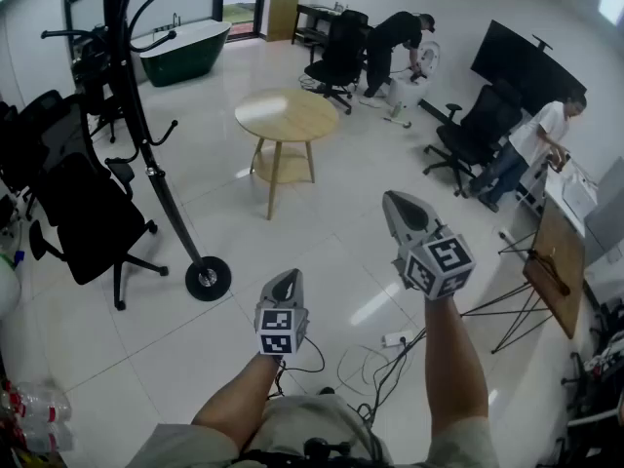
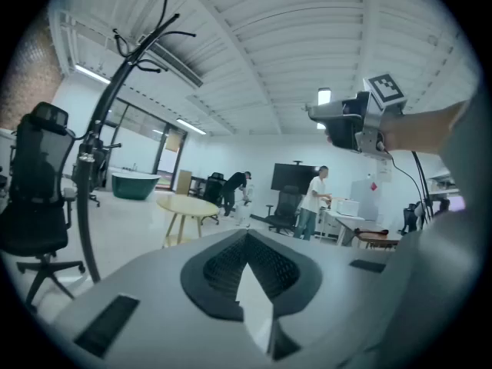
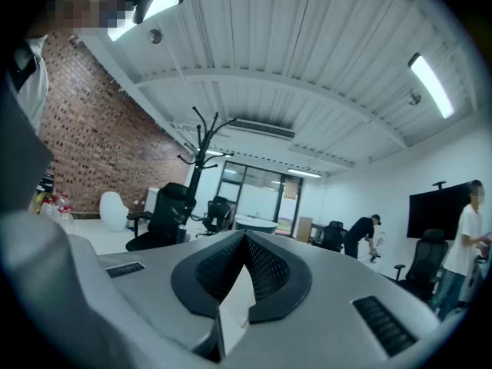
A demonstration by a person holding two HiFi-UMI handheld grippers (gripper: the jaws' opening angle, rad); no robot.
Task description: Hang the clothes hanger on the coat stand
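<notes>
The left gripper (image 1: 285, 277) had its jaws clenched together on nothing. The right gripper (image 1: 400, 199), at its two o'clock and held higher, was likewise closed and empty. The coat stand (image 1: 146, 144) stood on its round base at the left gripper's ten o'clock, its pole running up toward eleven. A round wooden table (image 1: 286, 115) stood at twelve o'clock, and a black office chair (image 1: 83, 213) at nine.

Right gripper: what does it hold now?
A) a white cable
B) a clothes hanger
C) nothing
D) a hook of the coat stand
C: in the right gripper view, the right gripper has its jaws shut together, with nothing between them.
</notes>
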